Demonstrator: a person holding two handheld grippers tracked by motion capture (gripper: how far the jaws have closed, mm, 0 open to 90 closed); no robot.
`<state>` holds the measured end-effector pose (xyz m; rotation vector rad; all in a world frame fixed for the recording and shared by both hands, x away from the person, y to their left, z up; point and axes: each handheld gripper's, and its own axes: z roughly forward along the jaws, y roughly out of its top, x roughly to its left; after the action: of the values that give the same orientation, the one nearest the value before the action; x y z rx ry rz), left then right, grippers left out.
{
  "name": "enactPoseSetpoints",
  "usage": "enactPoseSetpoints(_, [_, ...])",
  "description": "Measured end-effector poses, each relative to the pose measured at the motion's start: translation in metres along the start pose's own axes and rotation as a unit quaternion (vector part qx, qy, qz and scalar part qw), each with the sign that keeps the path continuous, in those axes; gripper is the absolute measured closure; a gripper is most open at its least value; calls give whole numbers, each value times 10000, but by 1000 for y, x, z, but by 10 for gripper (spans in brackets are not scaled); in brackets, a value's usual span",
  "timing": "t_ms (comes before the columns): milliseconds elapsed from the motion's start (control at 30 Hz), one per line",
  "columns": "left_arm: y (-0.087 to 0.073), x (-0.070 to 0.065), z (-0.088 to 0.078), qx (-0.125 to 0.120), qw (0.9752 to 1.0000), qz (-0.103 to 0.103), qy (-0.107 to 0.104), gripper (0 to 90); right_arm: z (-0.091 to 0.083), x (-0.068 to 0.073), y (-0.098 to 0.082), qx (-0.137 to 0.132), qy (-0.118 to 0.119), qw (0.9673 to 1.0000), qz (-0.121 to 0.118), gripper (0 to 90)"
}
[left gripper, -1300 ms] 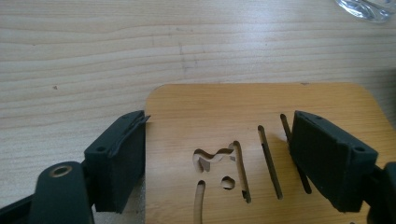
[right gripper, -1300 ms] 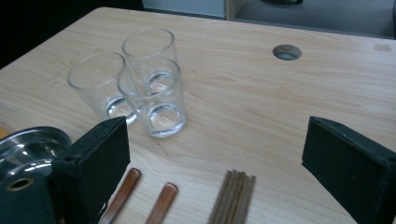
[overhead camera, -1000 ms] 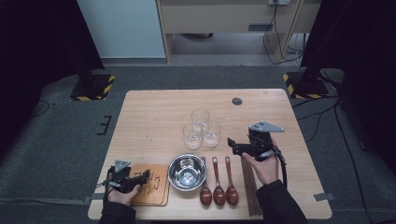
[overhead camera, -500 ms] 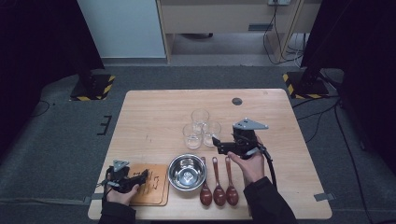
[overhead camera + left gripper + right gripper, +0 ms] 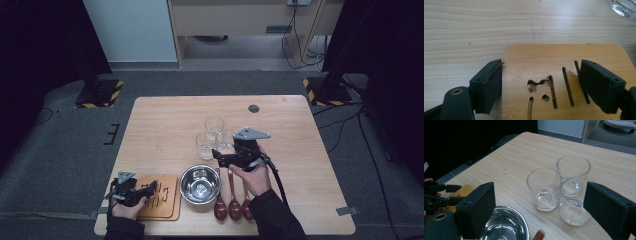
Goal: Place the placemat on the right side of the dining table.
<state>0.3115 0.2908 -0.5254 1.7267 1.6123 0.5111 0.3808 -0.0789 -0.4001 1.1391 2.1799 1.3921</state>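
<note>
Glasses stand untouched in a cluster mid-table, the right gripper spread wide just short of them, while the left gripper straddles the wooden board with a gap on either side, gripping nothing.

Sitting on the table: three clear glasses clustered together, one steel bowl, three brown wooden spoons lying side by side, one slotted wooden board, and one small dark round disc lying near the far edge. Working over all this: two grippers, the left gripper and the right gripper.
</note>
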Motion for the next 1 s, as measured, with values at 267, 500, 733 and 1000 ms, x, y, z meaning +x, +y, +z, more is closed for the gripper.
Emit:
enactPoseSetpoints(267, [1, 1, -3, -54, 10000, -39, -9, 194, 9, 17, 5, -3, 235, 9997, -54, 113])
enactPoseSetpoints(500, [1, 2, -6, -132, 9999, -74, -16, 194, 17, 28, 5, 71, 403, 9990, -149, 115])
enactPoseSetpoints(733, [2, 3, -9, -203, 9997, -113, -20, 194, 22, 36, 3, 105, 539, 9984, -167, 127])
enactPoseSetpoints(1000, [3, 5, -14, -360, 9991, -216, -50, 195, 32, 48, 0, 190, 708, 9971, -197, 137])
